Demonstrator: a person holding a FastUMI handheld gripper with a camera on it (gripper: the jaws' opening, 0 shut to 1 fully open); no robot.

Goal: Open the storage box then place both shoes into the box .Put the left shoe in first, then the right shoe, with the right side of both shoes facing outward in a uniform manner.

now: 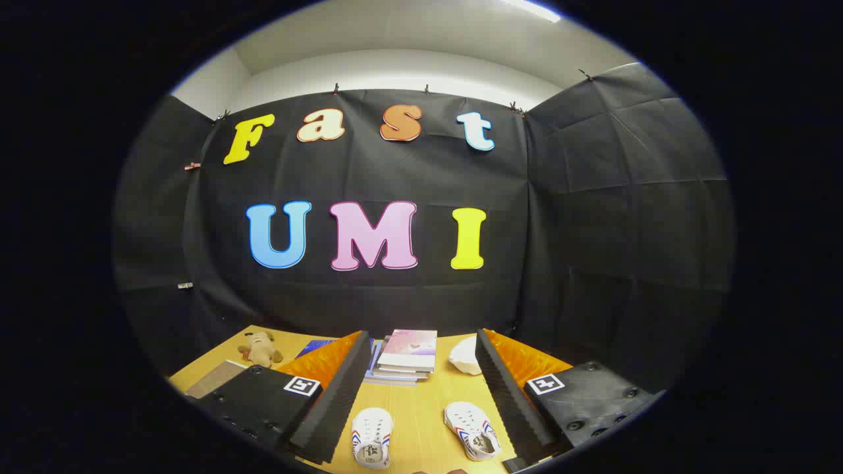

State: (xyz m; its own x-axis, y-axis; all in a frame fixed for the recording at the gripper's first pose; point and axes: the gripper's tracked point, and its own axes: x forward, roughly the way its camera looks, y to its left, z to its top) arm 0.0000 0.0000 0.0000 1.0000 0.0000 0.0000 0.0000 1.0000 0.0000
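Tool (421,401) held high over the table (421,421), fingers spread wide apart, nothing between the pads. Two small white shoes with red-blue side stripes lying on the table between the fingers: one shoe (371,436) nearer the left finger, the other shoe (471,429) nearer the right finger, well apart from each other, toes pointing away. Which is left and which right: hard to tell for sure from here. Beyond the shoes, stack of books (406,357); just beside it a white crumpled object (465,355), kind unclear. Plush toy (261,348) far off past the left finger. Storage box not made out among these. Likely step: very start, box not yet opened, shoes untouched. Next move calls for locating the box and its lid, lowering the tool and gripping the lid edge before any shoe pickup.
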